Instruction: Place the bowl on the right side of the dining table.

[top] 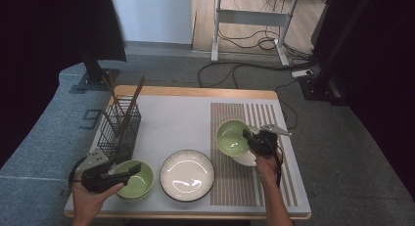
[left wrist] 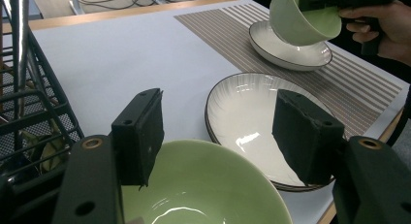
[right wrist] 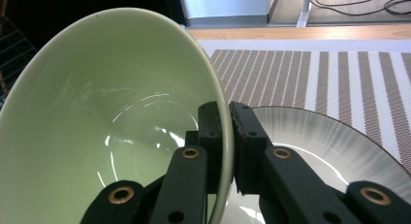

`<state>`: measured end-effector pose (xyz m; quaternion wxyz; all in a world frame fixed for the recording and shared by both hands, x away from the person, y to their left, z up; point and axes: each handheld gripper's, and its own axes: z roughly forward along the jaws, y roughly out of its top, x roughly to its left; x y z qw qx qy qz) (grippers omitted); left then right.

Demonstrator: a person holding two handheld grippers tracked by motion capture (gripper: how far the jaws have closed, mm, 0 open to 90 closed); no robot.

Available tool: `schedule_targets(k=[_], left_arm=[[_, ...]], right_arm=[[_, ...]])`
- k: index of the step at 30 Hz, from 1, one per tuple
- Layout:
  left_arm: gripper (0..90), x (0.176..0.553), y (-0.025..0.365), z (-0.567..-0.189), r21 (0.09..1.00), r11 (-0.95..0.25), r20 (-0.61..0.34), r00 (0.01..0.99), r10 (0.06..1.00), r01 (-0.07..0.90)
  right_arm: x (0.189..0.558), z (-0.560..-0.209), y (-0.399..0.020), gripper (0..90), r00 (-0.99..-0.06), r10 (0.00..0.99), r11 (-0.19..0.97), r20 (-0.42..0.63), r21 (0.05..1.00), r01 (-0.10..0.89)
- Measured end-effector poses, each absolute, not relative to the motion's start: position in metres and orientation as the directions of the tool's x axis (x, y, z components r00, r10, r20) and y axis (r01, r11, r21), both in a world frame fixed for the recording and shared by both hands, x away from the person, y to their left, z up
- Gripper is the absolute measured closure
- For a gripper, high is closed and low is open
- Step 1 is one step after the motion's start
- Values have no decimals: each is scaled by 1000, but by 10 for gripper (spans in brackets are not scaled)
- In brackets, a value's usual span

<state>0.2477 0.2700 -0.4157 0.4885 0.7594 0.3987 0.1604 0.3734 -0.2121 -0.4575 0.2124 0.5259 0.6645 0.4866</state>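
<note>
Pinching the green bowl's (right wrist: 97, 127) rim, right gripper (right wrist: 228, 132) is clamped shut, bowl tilted above the white plate (right wrist: 339, 151). Left gripper (left wrist: 218, 136) hangs released.

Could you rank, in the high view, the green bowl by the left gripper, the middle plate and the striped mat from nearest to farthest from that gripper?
1. Green bowl, right beside the left gripper.
2. Middle plate, centre front.
3. Striped mat, right side.
</note>
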Motion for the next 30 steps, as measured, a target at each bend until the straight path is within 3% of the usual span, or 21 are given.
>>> schedule_targets(k=[30], left_arm=[[359, 253, 270, -420, 860, -220, -139, 626, 767, 461]], right_arm=[[375, -468, -236, 844, -295, 928, -41, 228, 849, 526]])
